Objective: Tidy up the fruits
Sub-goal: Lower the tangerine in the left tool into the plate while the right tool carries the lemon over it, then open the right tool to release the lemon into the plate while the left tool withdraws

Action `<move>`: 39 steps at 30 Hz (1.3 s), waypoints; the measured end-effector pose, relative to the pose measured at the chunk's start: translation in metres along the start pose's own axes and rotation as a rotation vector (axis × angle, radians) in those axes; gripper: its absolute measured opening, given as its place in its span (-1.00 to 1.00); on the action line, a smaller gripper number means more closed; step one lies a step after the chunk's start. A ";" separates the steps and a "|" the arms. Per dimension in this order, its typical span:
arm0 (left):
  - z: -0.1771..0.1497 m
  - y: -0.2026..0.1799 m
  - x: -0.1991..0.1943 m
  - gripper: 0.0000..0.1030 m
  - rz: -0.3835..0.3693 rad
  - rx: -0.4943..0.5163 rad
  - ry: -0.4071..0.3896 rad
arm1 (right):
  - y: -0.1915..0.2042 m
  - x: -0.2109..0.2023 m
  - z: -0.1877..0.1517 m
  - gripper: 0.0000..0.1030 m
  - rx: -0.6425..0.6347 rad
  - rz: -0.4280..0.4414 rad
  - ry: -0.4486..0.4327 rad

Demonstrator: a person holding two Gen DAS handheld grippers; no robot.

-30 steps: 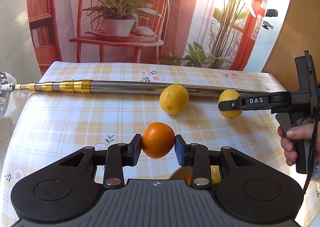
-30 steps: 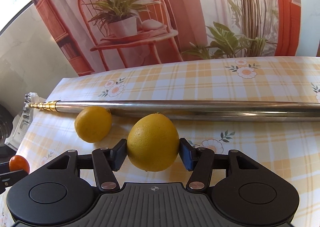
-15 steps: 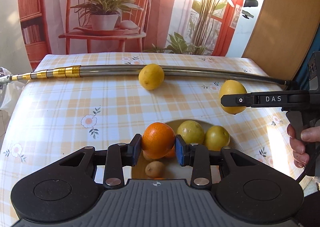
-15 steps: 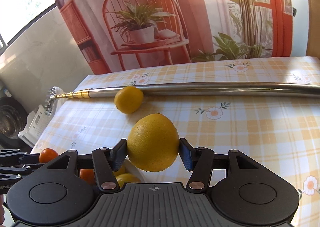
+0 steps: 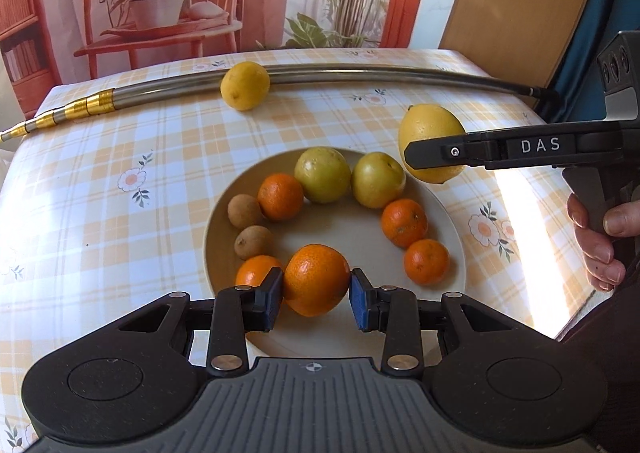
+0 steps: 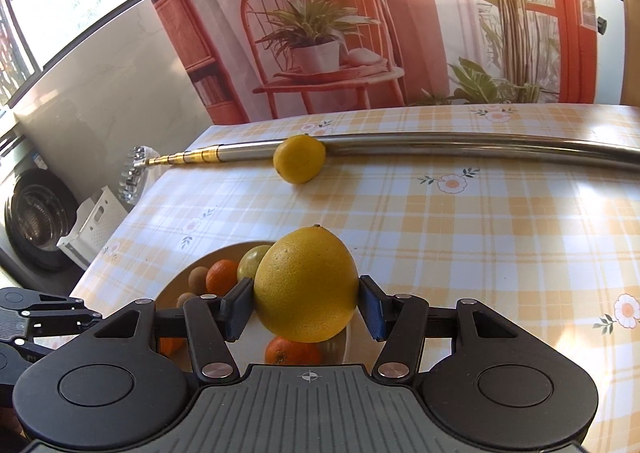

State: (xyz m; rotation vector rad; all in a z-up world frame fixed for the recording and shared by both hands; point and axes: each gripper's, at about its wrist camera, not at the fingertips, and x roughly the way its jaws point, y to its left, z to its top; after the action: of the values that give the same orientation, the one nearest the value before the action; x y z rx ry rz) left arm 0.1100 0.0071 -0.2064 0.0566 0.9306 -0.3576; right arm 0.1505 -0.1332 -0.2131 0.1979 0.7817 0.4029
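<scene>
My left gripper (image 5: 316, 295) is shut on an orange (image 5: 316, 279), held over the near part of a beige plate (image 5: 344, 229). The plate holds several oranges, two green-yellow fruits (image 5: 322, 174) and two small brown fruits (image 5: 253, 241). My right gripper (image 6: 306, 311) is shut on a large yellow lemon (image 6: 306, 283) above the plate's right rim (image 6: 176, 285); in the left wrist view that lemon (image 5: 430, 133) hangs at the plate's far right edge. A second lemon (image 5: 245, 85) lies on the tablecloth against a metal pole.
A long steel telescopic pole (image 5: 360, 73) with gold bands lies across the far side of the checked tablecloth (image 5: 100, 213). A hand (image 5: 596, 241) holds the right gripper's handle. A wooden board (image 5: 520, 13) stands at the far right. The table's left edge drops to a washing machine (image 6: 36, 221).
Both grippers have pulled back and tilted down with their fruit, bringing the plate fully into view. The orange now hangs over the plate; the lemon has come to its right rim.
</scene>
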 end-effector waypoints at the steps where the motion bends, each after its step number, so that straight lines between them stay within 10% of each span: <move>1: -0.002 0.000 0.001 -0.27 -0.005 0.000 0.009 | 0.002 -0.001 -0.002 0.00 -0.008 0.004 0.003; 19: -0.016 0.012 0.008 -0.26 -0.003 -0.059 0.058 | 0.044 -0.006 -0.020 0.00 -0.144 0.052 0.067; 39: -0.033 0.030 -0.032 -0.22 0.078 -0.171 -0.118 | 0.078 0.008 -0.040 0.00 -0.249 0.058 0.182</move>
State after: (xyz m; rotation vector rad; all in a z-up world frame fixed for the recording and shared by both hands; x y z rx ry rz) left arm 0.0770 0.0504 -0.2043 -0.0838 0.8367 -0.2055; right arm 0.1051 -0.0583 -0.2208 -0.0500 0.8977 0.5745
